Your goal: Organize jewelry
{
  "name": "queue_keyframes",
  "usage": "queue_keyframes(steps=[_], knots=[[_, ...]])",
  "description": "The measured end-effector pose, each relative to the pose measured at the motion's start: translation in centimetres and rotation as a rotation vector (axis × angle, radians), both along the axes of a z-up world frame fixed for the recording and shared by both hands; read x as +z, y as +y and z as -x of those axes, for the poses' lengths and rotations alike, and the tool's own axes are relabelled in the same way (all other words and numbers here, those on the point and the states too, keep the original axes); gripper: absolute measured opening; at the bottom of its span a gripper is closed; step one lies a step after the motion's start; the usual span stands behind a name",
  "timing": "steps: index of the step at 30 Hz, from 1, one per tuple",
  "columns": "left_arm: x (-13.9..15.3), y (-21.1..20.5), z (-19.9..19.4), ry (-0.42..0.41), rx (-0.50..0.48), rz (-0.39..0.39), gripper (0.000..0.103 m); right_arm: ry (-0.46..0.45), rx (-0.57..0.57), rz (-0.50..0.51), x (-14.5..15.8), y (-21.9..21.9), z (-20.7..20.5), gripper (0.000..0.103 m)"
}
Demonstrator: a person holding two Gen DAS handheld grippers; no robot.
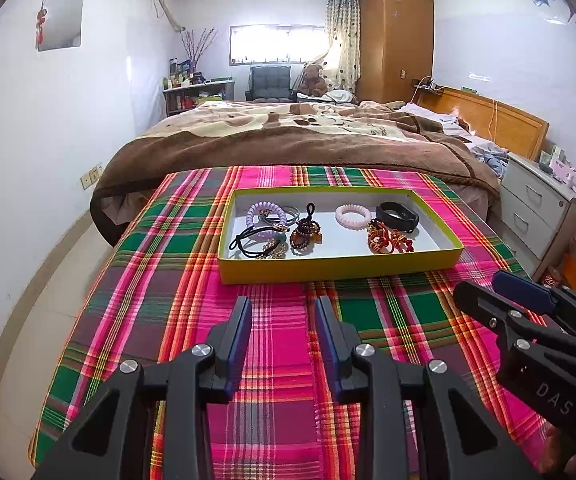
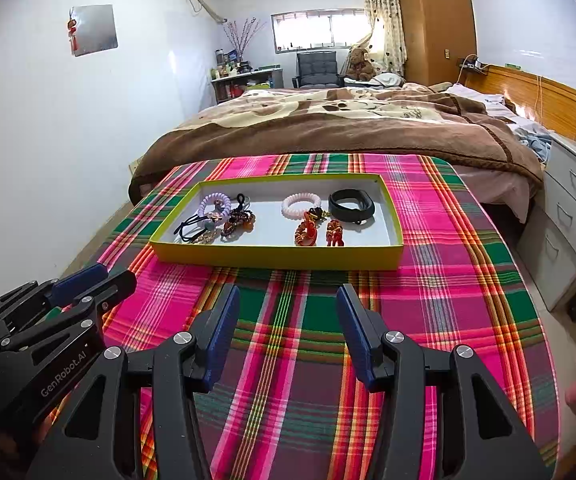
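A shallow yellow tray (image 1: 340,268) (image 2: 276,258) sits on the plaid tablecloth and holds several pieces of jewelry. On its left lie a lilac coil band (image 1: 264,211) (image 2: 216,202), black hair ties (image 1: 248,242) and an amber bead piece (image 1: 304,236). On its right lie a pink coil band (image 1: 352,216) (image 2: 301,205), a black wristband (image 1: 398,216) (image 2: 351,202) and red-orange bead pieces (image 1: 388,240) (image 2: 308,232). My left gripper (image 1: 283,308) (image 2: 100,276) is open and empty, short of the tray's near wall. My right gripper (image 2: 288,294) (image 1: 484,284) is open and empty, beside it.
The plaid-covered table (image 1: 168,280) (image 2: 468,280) ends at a bed with a brown blanket (image 1: 288,136) (image 2: 348,128) behind the tray. White drawers (image 1: 536,208) (image 2: 572,220) stand to the right. A white wall is on the left.
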State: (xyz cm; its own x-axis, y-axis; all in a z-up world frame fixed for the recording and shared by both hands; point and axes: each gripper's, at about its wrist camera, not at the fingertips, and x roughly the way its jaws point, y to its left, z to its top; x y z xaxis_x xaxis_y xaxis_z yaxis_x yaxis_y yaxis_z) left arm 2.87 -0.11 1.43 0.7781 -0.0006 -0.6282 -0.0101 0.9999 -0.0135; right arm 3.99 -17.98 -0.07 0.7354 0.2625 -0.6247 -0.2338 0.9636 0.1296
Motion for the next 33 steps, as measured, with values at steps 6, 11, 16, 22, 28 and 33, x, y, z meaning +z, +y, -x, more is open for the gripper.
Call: queue_keyframes(steps=[6,11,16,22,28,33], knots=[[-0.08,-0.05,-0.04,0.009,-0.002,0.007,0.032,-0.003,0.000,0.001,0.07,-0.17,0.10,0.051],[-0.22,0.10,-0.18,0.010,0.002,0.016,0.032,-0.001,-0.001,0.001,0.10,-0.23,0.19,0.051],[-0.25,0.05,-0.20,0.007,0.003,0.018,0.032,-0.004,-0.005,-0.005,0.17,-0.31,0.30,0.051],[-0.30,-0.13,-0.19,0.007,0.005,0.012,0.032,-0.002,-0.005,-0.008,0.16,-0.16,0.24,0.051],[-0.42,-0.28,-0.35,0.007,0.000,0.014,0.032,0.001,-0.009,-0.012,0.12,-0.16,0.27,0.051],[-0.64,-0.28,-0.37,0.013,-0.001,0.014,0.032,0.003,-0.008,-0.011,0.08,-0.20,0.23,0.051]])
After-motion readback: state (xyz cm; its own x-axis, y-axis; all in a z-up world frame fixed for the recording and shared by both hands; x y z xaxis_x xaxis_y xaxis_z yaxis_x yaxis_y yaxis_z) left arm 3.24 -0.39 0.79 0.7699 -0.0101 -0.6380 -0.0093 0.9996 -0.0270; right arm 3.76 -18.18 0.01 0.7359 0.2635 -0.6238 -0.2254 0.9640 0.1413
